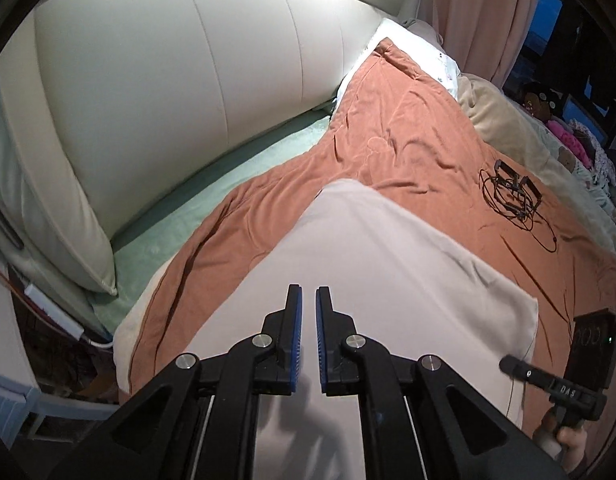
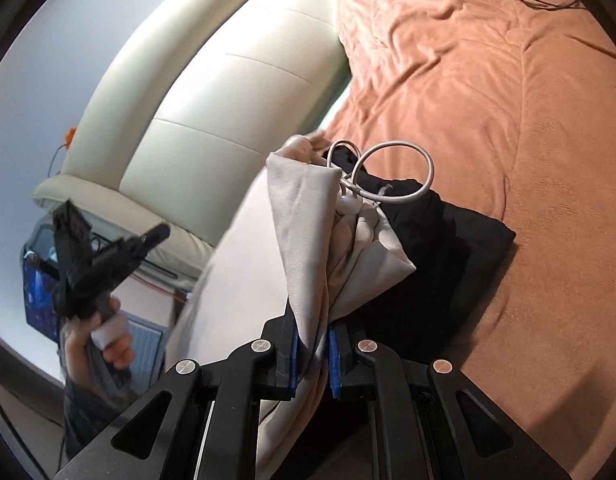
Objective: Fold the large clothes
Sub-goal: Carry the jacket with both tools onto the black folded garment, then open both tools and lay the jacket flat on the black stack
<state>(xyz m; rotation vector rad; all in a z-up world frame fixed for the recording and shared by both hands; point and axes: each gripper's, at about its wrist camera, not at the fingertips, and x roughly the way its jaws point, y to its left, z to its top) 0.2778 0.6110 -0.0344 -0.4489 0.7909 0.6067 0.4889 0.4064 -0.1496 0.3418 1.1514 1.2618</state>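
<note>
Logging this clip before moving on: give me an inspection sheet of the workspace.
Surface: bed under a rumpled orange blanket.
Job's things: light grey garment spread on the blanket; black garment beside it.
Clutter: black clips on the blanket.
Grippers: left tongs slightly parted, holding nothing; right tongs clamped on a bunched grey garment edge with drawcord.
Cables: dark cord tangled at the clips.
Surroundings: cream headboard, pink curtain.
</note>
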